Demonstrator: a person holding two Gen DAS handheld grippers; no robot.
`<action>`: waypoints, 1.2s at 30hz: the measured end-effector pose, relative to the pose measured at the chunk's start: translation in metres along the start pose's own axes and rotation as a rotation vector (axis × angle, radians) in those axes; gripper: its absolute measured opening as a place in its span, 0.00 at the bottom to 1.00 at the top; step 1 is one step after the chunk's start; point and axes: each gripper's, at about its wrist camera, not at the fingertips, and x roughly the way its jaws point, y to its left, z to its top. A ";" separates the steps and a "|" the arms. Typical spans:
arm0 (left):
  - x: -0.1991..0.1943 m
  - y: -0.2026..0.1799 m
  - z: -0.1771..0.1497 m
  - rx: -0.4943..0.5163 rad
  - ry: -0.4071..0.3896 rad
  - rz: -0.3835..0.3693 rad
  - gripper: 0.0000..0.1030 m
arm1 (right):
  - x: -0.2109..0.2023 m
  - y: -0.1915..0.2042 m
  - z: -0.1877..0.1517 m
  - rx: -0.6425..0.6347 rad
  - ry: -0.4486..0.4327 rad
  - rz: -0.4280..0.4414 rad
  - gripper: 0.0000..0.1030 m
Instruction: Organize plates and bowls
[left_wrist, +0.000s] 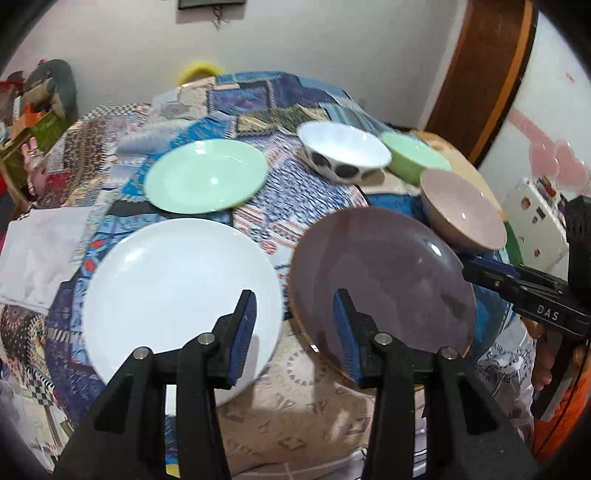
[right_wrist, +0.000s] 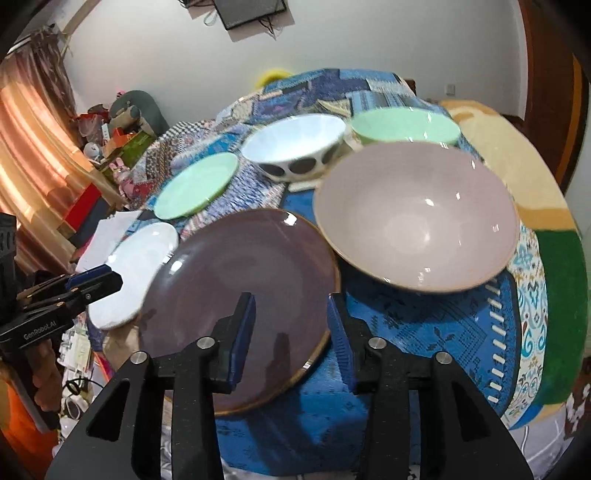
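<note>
Grippers: left gripper (left_wrist: 293, 334) is hanging with jaws spread wide and nothing between them; right gripper (right_wrist: 290, 332) is likewise standing wide and empty.
Support: everything is resting on a bed covered with a blue patchwork cloth (right_wrist: 424, 325); both tools are hovering over its near edge.
Plates: round glossy white plate (left_wrist: 177, 291) is lying at the near edge on the left; round matte brown-purple plate with a tan rim (right_wrist: 243, 288) is lying just beside it, nearer the middle of that edge; round pale green plate (left_wrist: 207, 177) is sitting farther in, behind the white one.
Bowls: wide dusty-pink glazed bowl (right_wrist: 417, 218) is sitting tilted, its rim apparently overlapping the far right edge of the brown-purple plate; white bowl with dark oval spots (left_wrist: 343, 155) and green bowl (left_wrist: 413, 158) are standing toward the far edge.
Key relation: left jaws are straddling the gap between the white and brown-purple plates; right jaws are straddling the near right rim of the brown-purple plate.
Judgement: right gripper appears nearer that rim and the pink bowl; left appears nearer the white plate.
Caution: frames are slightly blurred, so rim contact is uncertain.
</note>
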 end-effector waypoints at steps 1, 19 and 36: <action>-0.003 0.004 0.000 -0.009 -0.011 0.009 0.48 | -0.002 0.004 0.002 -0.009 -0.008 0.001 0.42; -0.024 0.115 -0.038 -0.253 -0.024 0.168 0.68 | 0.050 0.090 0.037 -0.192 0.060 0.120 0.56; 0.002 0.146 -0.066 -0.368 0.110 0.149 0.53 | 0.141 0.144 0.066 -0.394 0.265 0.133 0.55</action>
